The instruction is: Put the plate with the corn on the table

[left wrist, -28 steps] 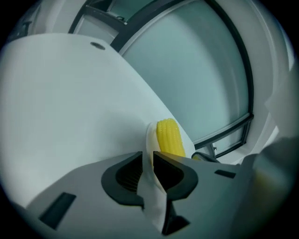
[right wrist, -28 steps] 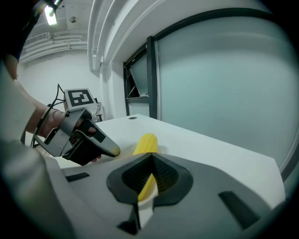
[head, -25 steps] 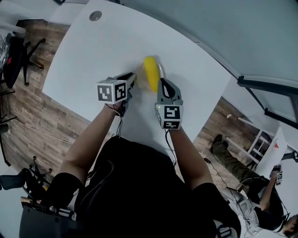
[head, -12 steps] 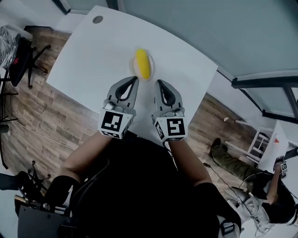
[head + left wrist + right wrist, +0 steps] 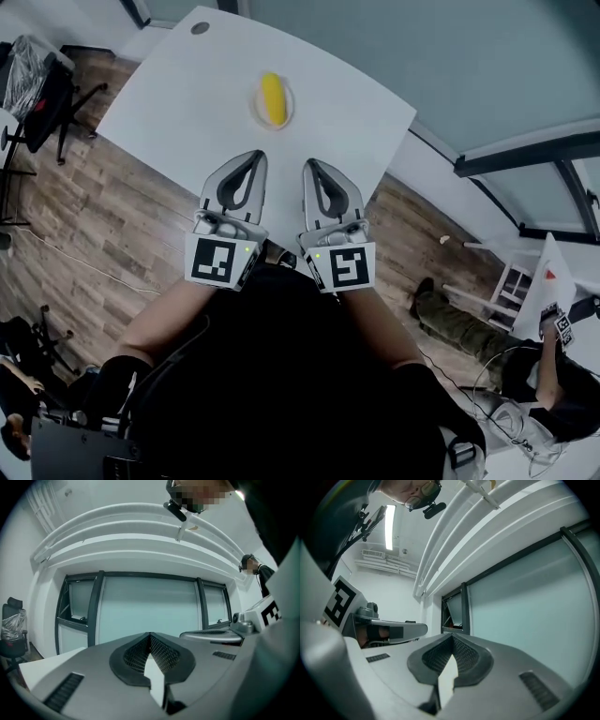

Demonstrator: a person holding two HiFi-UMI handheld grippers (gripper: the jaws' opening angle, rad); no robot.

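A yellow corn cob (image 5: 272, 97) lies on a small white plate (image 5: 256, 112) that rests on the white table (image 5: 169, 84), toward its far side. Neither gripper touches it. My left gripper (image 5: 253, 156) and right gripper (image 5: 310, 165) are held side by side close to my body, near the table's front edge, tips toward the plate. Both are shut with nothing between the jaws. The left gripper view shows its jaws (image 5: 150, 637) meeting against a glass wall. The right gripper view shows its jaws (image 5: 452, 639) the same way. Neither gripper view shows plate or corn.
A round cable hole (image 5: 200, 28) marks the table's far left corner. Wooden floor (image 5: 112, 216) surrounds the table, with a black chair (image 5: 37, 84) at the left and another person (image 5: 548, 375) at the right. Frosted glass panels (image 5: 147, 606) stand behind the table.
Both grippers have let go of the plate's rim and drawn back toward my body. The plate with the corn now rests on the table. Both gripper views have tilted up to the wall.
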